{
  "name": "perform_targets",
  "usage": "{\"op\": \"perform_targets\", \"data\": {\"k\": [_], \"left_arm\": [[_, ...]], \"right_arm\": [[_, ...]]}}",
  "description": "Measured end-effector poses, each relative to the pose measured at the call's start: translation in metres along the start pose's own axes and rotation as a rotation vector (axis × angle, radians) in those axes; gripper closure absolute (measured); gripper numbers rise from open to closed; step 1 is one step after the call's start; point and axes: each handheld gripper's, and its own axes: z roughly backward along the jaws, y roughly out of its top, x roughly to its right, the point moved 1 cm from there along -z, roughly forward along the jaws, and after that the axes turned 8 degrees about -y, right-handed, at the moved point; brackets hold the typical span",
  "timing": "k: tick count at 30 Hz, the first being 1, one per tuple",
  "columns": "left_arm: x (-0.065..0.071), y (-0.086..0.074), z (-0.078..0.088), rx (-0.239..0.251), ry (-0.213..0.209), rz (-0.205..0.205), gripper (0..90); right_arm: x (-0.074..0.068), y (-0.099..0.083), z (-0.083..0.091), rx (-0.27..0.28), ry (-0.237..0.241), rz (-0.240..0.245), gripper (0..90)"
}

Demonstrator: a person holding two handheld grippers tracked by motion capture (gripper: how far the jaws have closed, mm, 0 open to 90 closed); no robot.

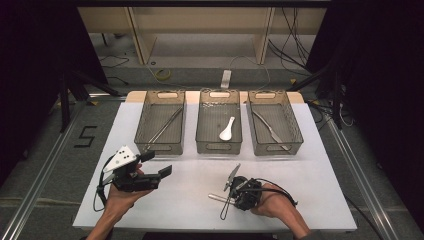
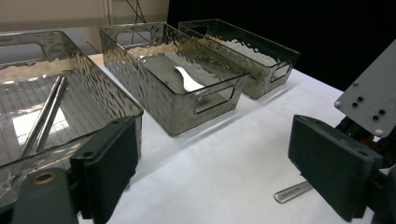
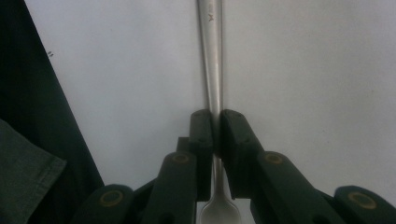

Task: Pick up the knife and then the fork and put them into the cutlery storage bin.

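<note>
Right gripper at 5 o'clock on the white worktop: jaws clamped on the handle of a metal fork lying flat, handle running toward 9 o'clock. Left gripper at 8 o'clock, jaws wide apart, nothing between them. Farther, at 12 o'clock, three grey bins: left bin holds chopsticks, middle bin a white spoon, right bin a knife.

A slim silver piece of cutlery with a long, narrow metal handle lies flat on the white tabletop, near the front edge and right of centre, clamped mid-handle between the right hand-held gripper pads.
</note>
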Motion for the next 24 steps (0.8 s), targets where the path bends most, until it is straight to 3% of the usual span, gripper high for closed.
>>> {"op": "perform_targets", "data": {"k": [17,24], "left_arm": [[0.0004,0.0003,0.0007,0.001,-0.002,-0.002,15.4],[0.0007,0.0004,0.0007,0.001,-0.002,-0.002,15.4]], "right_arm": [[-0.0034,0.0018,0.0014,-0.003,-0.022,0.044,84.6],[0.0003,0.0003,0.0084,0.045,-0.034,0.024,84.6]]}}
